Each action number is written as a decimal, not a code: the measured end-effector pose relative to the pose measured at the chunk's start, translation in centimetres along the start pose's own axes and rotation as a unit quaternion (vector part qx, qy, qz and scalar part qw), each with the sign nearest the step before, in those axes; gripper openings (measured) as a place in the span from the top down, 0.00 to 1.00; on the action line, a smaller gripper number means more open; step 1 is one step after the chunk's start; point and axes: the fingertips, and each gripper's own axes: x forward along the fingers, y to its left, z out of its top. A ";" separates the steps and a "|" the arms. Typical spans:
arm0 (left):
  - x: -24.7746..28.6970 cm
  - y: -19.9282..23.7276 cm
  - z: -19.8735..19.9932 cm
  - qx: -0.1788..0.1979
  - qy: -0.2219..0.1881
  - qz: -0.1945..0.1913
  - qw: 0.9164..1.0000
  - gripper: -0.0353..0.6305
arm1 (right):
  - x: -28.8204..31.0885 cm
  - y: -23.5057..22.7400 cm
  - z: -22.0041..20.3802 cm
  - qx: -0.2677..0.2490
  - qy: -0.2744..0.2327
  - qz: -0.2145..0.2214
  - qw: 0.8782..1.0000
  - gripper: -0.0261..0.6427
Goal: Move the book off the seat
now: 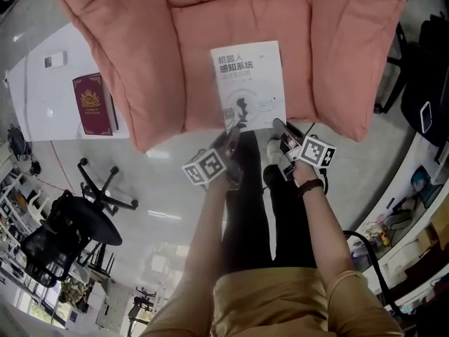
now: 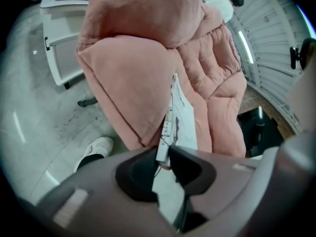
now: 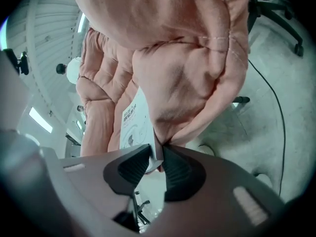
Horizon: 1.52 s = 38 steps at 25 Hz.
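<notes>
Thin white paperback book [image 1: 249,83] with grey cover art, lying flat on the seat cushion of a salmon-pink padded armchair [image 1: 175,69], near edge right at the seat's front edge. Pinched along that near edge at two places: left tongs [image 2: 165,154] closed on the near left corner, right tongs [image 3: 156,157] closed on the near right corner, with pads pressed onto cover and pages. Probably light, slim and bendy, with a smooth cover apt to slip; likely to sag in the middle if lifted by one corner alone. Best held as now, at both corners, deep enough to catch the whole page block. Soft cushion beneath, so probably little resistance to sliding forward. Beyond the armchair's left side, a white counter [image 1: 42,97] bearing a maroon hardback [image 1: 92,104].
</notes>
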 end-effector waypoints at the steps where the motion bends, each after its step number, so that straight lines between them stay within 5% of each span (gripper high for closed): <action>1: -0.1 -0.2 0.1 0.003 -0.002 -0.006 1.000 0.84 | -0.1 0.2 0.0 0.003 -0.003 0.004 1.000 0.84; 9: -2.4 -3.8 0.2 0.026 -0.016 -0.026 0.999 0.88 | -2.2 2.4 0.0 0.021 -0.017 -0.011 1.000 0.87; 15: -5.3 -6.5 -1.2 0.000 -0.025 -0.016 1.000 0.88 | -5.7 4.4 -1.1 0.023 -0.009 -0.029 0.999 0.88; 22: -9.5 -12.6 -1.1 0.017 -0.036 -0.034 0.999 0.86 | -10.8 10.1 -0.2 0.011 -0.016 -0.002 1.000 0.88; 28: -14.7 -20.3 -0.3 0.044 -0.084 -0.078 0.992 0.86 | -17.4 18.6 2.0 -0.045 -0.056 0.054 0.996 0.88; 33: -20.5 -29.0 2.1 0.099 -0.139 -0.143 0.975 0.86 | -23.4 28.4 4.1 -0.120 -0.096 0.152 0.976 0.88; 38: -27.4 -39.1 3.2 0.172 -0.209 -0.208 0.940 0.86 | -31.0 37.0 5.4 -0.165 -0.157 0.266 0.937 0.89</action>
